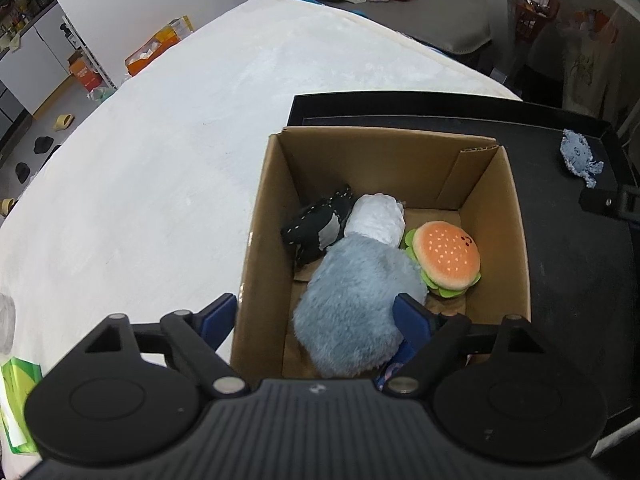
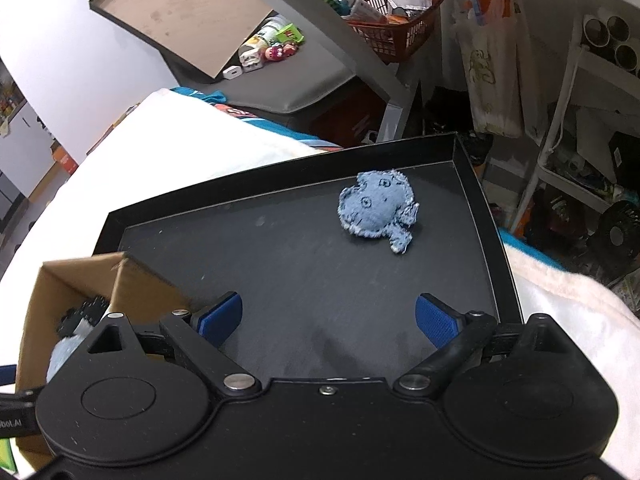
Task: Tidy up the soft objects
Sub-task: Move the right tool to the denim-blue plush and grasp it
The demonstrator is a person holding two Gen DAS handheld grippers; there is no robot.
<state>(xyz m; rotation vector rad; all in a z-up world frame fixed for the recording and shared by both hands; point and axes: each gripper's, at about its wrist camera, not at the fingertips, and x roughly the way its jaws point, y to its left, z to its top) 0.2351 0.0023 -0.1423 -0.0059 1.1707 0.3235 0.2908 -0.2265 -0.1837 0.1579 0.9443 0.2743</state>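
Landmark: cardboard box [image 1: 372, 168], brown corrugated, open-topped, square-walled, standing on the black tray [image 1: 568, 264].

1. Left gripper [image 1: 320, 312]: black housing, blue ribbed pads. It is being held over the near edge of the box with its jaws spread apart; one pad is lying outside the box's near left wall, the other is lying against the fluffy plush inside. Nothing is being clamped.

2. Right gripper [image 2: 328, 316]: same build, being held over the tray just right of the box, jaws spread wide, nothing between them.

3. Box contents, near to far:
- grey-blue plush [image 1: 356, 304], long-piled, rounded, lying in the near half of the box;
- burger plush [image 1: 444, 258], round orange bun with pale dots and a green felt frill, resting just right of the grey-blue plush;
- white crinkled bundle [image 1: 376, 220], touching the far end of the grey-blue plush;
- black stitched toy [image 1: 316, 224], dark fabric with pale stitching, tucked against the box's left wall.

4. Black tray: flat, matte, low-rimmed, rectangular, being seen under and to the right of the box.

5. Denim toy [image 2: 376, 208]: blue, frayed-edged, flat, round with stitched eyes, lying on the tray beyond and to the right of the box, well apart from it.

6. White cloth surface [image 1: 168, 152]: soft, pale, extending left of and beyond the box.
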